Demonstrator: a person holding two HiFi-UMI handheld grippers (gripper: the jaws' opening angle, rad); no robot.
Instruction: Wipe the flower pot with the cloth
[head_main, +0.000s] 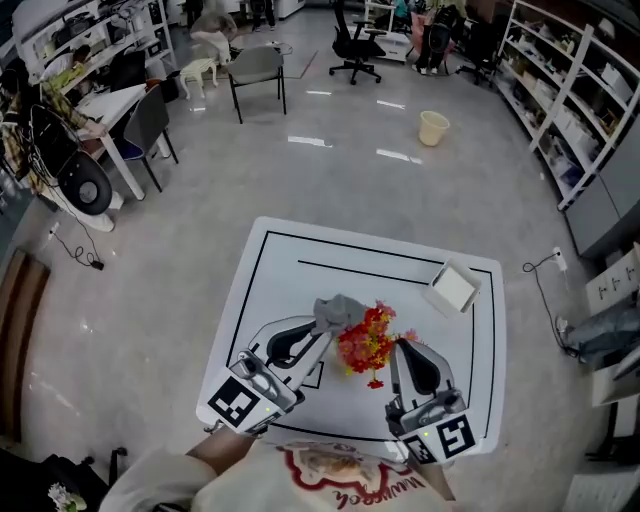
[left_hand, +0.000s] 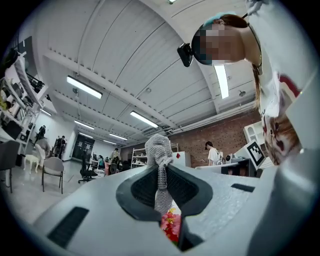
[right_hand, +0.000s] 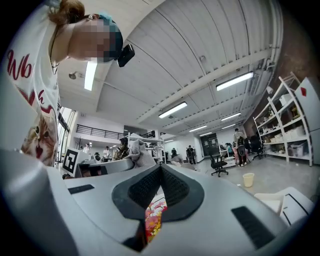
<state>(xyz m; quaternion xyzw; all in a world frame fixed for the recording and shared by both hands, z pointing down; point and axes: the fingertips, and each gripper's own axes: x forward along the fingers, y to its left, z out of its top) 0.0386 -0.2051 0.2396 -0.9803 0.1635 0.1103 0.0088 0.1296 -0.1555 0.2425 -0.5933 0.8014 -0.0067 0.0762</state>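
Well, my left gripper (head_main: 325, 326) has its fingers closed tight on the cloth (head_main: 338, 308). A narrow strip of the grey knit is pinched between the pads, and the rest bunches up in a lump past the tips. My right gripper (head_main: 400, 346) has its fingers shut pad to pad. I see nothing caught between them in the right gripper view, only some red and yellow petals through the gap underneath.

The flower pot (head_main: 368, 342) stands on the white table (head_main: 300, 245), about midway between the left and right edges and nearer to the near edge than the far one. Only its red and orange blooms show from above; the pot itself is hidden under them. It sits between my two grippers. The bunched cloth is just beside the blooms on their left, far side, and I cannot tell whether it touches them. The right fingertips are just beside the blooms on the right.

Counting things: two grippers, each with one marker cube; one cloth; one flower pot; and one shallow white tray (head_main: 453, 288) lying near the table's far right corner, well apart from the pot. On the floor beyond the far edge stands one pale yellow bucket (head_main: 433, 128).
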